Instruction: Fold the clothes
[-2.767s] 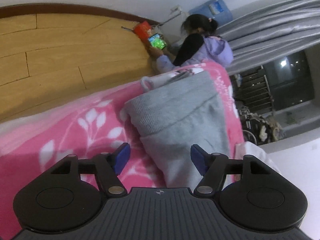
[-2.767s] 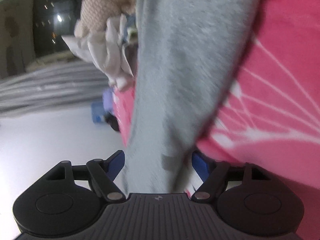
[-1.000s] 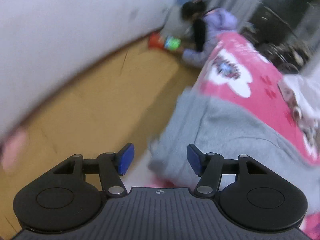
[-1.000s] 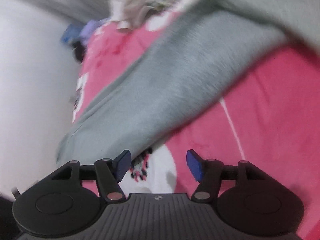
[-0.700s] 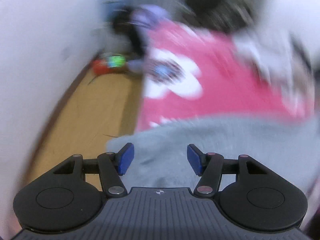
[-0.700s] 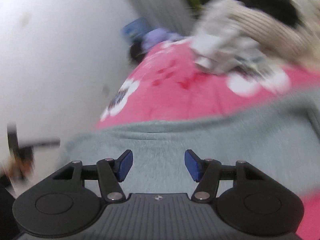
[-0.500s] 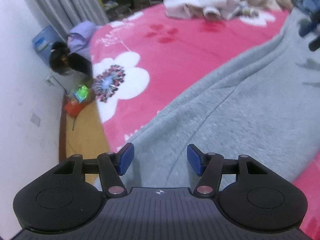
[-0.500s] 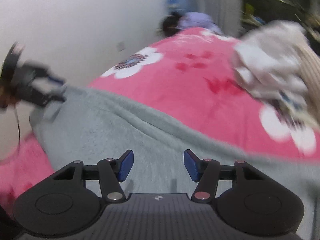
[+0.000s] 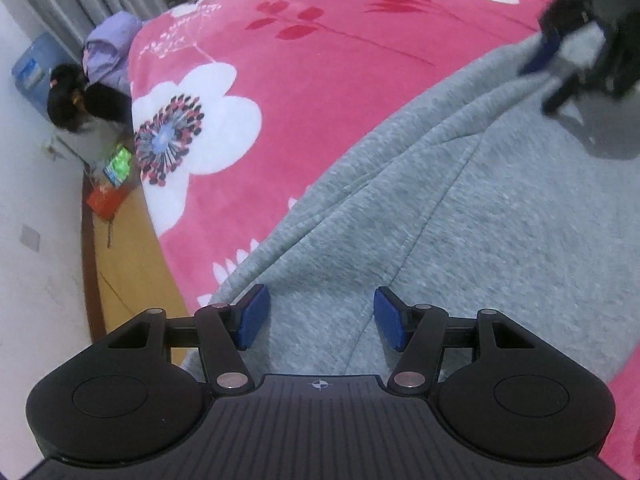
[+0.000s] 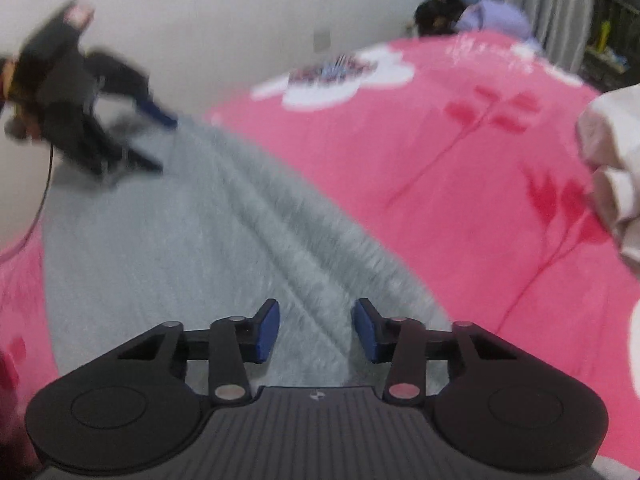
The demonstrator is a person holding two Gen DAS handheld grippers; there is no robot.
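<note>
Grey garment [image 9: 480, 208] on pink, white-flowered blanket [image 9: 320, 60].

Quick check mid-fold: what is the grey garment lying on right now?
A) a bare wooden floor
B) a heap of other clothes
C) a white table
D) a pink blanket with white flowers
D: in the left wrist view the grey garment lies spread on the pink blanket with white flowers, and the left claw stands open over it.
</note>
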